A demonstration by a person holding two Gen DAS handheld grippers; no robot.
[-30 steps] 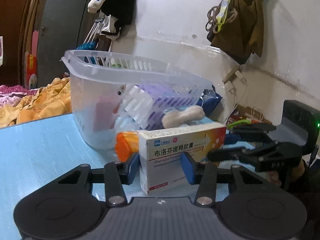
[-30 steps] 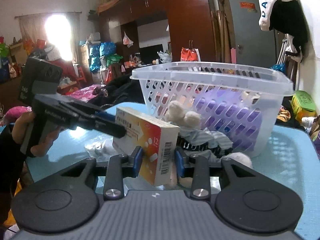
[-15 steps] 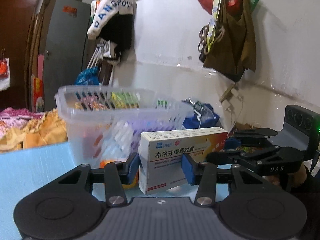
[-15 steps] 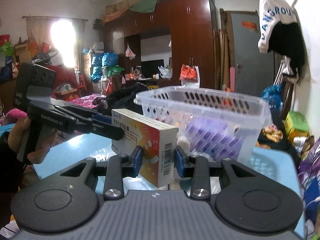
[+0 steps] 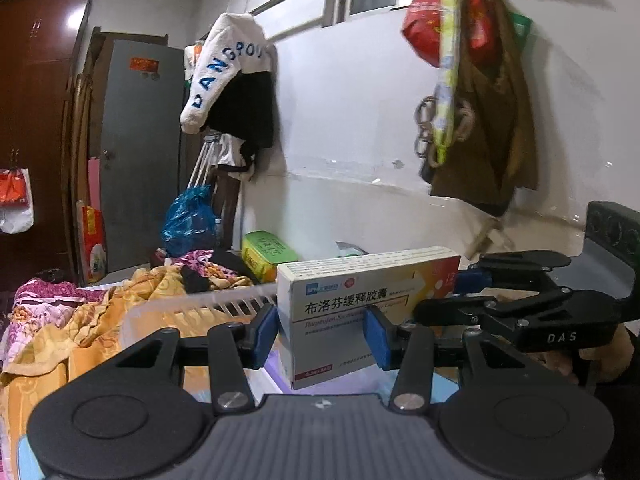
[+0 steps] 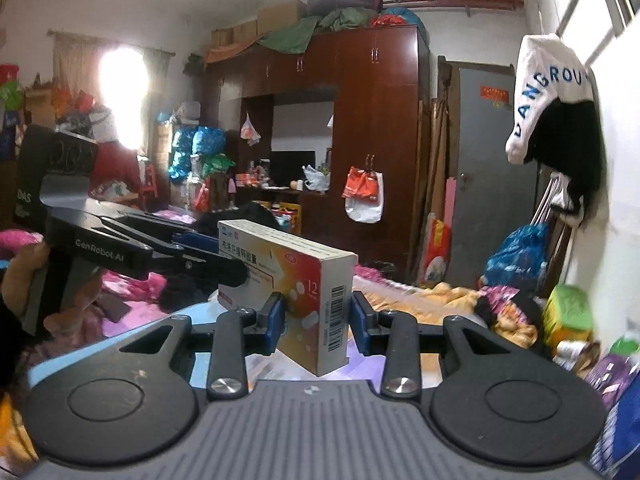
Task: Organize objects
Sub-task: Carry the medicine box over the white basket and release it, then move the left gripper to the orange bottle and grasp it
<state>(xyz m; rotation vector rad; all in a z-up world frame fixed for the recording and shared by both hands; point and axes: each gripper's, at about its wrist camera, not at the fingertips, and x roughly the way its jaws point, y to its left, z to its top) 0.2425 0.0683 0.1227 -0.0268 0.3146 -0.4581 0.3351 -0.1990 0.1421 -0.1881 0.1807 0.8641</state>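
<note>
A: Cardboard, white and orange: medicine box (image 5: pixel 360 292). Lifted off everything, long side roughly level. Held how?

B: Pinched at both ends. Near end taken by the left gripper (image 5: pixel 320 334), far end by the right gripper (image 5: pixel 460 284), reaching in from 3 o'clock in the left view. Seen the other way round from the right wrist, with the left one arriving from 9 o'clock.

A: And the jaws?

B: Closed down to the box's width on each tool, with blue pads (image 5: pixel 266 332) flat against the cardboard. Nothing else gripped.

A: Why two grips on something so light?

B: Probably a handover, or just steadying it for a tidy set-down. Hard to say which.

A: Why so high?

B: Likely to clear the wall of the clear plastic basket (image 5: pixel 200 308), showing at 8 o'clock just below the box in the left view. Looks like the destination, judging by the task.

A: Directly above the opening?

B: Cannot tell; only a strip of slotted rim visible, interior hidden behind the tool body.

A: Any risk?

B: Letting go at one end first could swing the box on the remaining grip. Better to lower it inside before opening either side.
</note>
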